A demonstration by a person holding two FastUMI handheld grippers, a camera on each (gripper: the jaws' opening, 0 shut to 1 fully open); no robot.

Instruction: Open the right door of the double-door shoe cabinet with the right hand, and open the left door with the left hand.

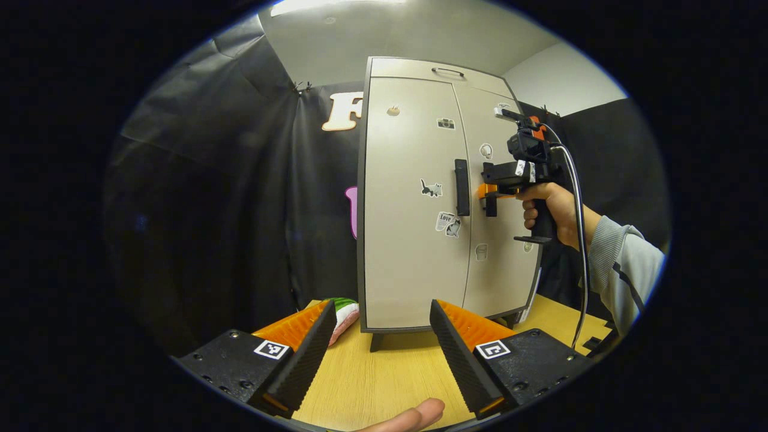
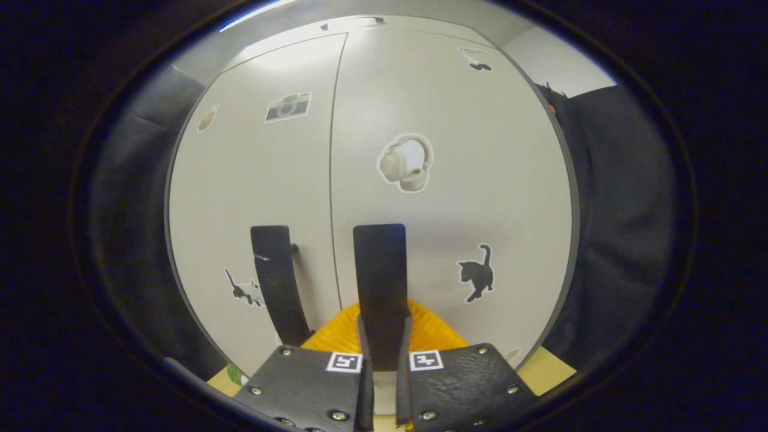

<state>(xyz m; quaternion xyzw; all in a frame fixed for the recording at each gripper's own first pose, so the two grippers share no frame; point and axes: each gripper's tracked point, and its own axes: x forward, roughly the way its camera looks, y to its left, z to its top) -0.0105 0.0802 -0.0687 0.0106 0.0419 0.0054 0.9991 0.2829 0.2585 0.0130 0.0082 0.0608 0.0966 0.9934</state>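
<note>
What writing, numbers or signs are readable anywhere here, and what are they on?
"Love": seemingly, on a sticker on the cabinet's left door; anything smaller on it is too small to read.
Camera sticker, cat sticker and headphones sticker: pictures, no words.
Square markers on the left gripper: coded patterns, no letters.

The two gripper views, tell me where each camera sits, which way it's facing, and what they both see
Left gripper view: rides the left gripper, back over the wooden table, facing the closed shoe cabinet; its open fingers, a fingertip, and the right gripper in a hand show.
Right gripper view: rides the right gripper, close against the cabinet doors, its fingers closed on the right door handle.
Shared: both doors, left door handle, stickers.
</note>
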